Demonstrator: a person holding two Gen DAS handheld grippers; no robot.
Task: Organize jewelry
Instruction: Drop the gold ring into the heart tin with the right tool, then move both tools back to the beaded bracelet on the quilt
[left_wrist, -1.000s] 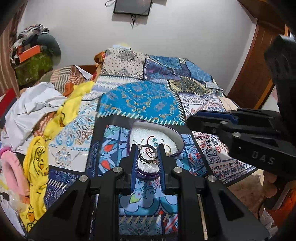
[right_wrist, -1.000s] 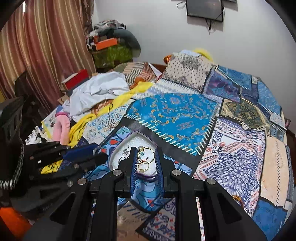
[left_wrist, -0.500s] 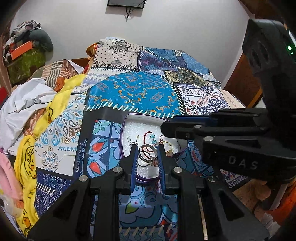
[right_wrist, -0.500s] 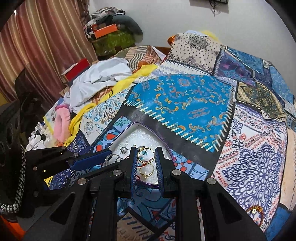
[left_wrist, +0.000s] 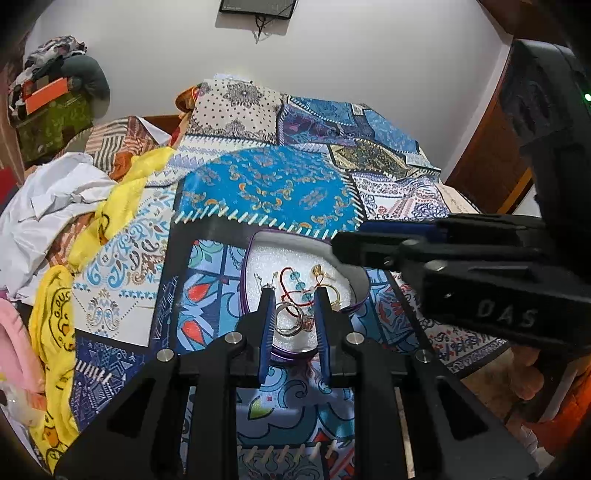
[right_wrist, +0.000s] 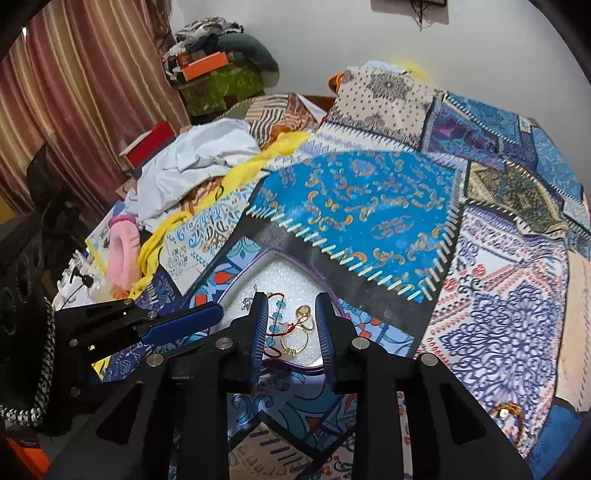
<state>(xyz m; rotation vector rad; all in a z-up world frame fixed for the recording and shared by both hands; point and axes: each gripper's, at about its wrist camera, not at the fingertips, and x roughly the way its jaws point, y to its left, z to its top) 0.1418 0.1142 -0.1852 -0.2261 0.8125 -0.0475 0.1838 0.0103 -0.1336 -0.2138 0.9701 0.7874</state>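
A purple-rimmed tray (left_wrist: 255, 254) with white lining lies on the patchwork bed cover; it also shows in the right wrist view (right_wrist: 280, 256). In it lie silver rings (left_wrist: 290, 323), a red cord bracelet with teal beads (left_wrist: 291, 282) and gold rings (right_wrist: 301, 326). My left gripper (left_wrist: 293, 299) is open just above the tray's near part, the silver rings between its fingers. My right gripper (right_wrist: 290, 304) is open above the gold rings. It reaches over the tray from the right in the left wrist view (left_wrist: 369, 243). A gold piece (right_wrist: 508, 411) lies on the cover at the lower right.
A heap of white cloth (left_wrist: 48, 206), a yellow garment (left_wrist: 55, 332) and a pink item (right_wrist: 123, 251) lie at the bed's left side. Pillows (left_wrist: 240, 107) lie at the head. A wooden door (left_wrist: 491, 162) is on the right, curtains (right_wrist: 74, 92) on the left.
Both grippers have moved closer over the tray. The right gripper has swung further left across it. The jewelry has not moved.
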